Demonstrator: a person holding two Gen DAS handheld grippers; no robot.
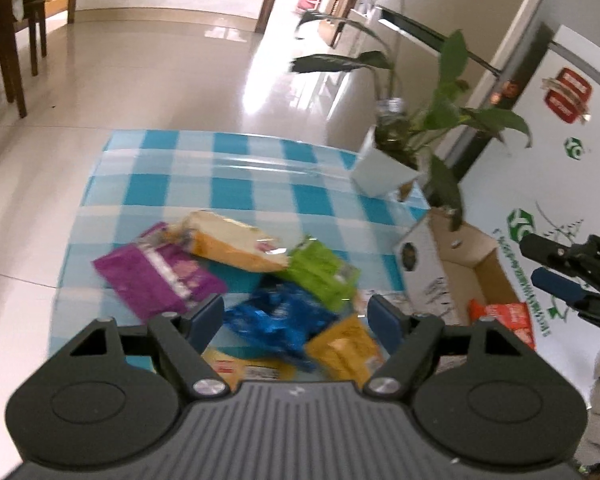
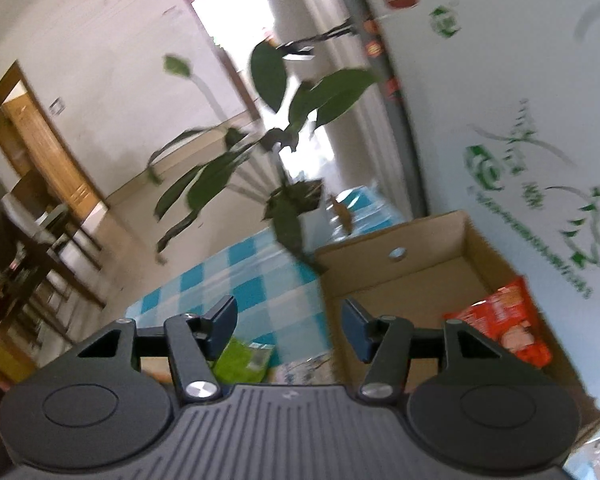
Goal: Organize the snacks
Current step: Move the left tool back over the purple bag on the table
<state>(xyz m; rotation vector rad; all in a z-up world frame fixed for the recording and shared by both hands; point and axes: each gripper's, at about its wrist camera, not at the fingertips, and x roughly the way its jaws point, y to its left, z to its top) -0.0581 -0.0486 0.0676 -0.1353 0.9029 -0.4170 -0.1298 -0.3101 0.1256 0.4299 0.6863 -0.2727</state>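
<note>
Your left gripper (image 1: 296, 314) is tilted down over the near edge of the table (image 1: 260, 168), which is covered in a blue-and-white checked cloth; its jaws stand wide and nothing is between the pads, the pile of snacks lying below and beyond them. Your right gripper (image 2: 288, 330) also points down, over the table's right edge where the open cardboard box (image 2: 432, 240) stands against it; its jaws are spread partway and empty. From the left wrist camera you can see that right gripper (image 1: 556, 268) off to the right, above the box (image 1: 476, 264). Count the loose packets on the cloth: one purple packet (image 1: 160, 276) toward the left edge, one cream-and-orange packet (image 1: 236, 244) overlapping it, one green packet (image 1: 324, 272) to the right of that, one crumpled blue packet (image 1: 280, 320) directly beyond your left pads, one yellow packet (image 1: 348, 352) by the right pad, and one more yellow packet with a red label (image 1: 236, 366) at the near edge, partly hidden by the gripper body. That makes six on the table. Inside the box lies one red-orange packet (image 2: 504, 320), against its right wall. One potted plant in a white pot (image 1: 384, 172) stands at the far right corner of the table.
</note>
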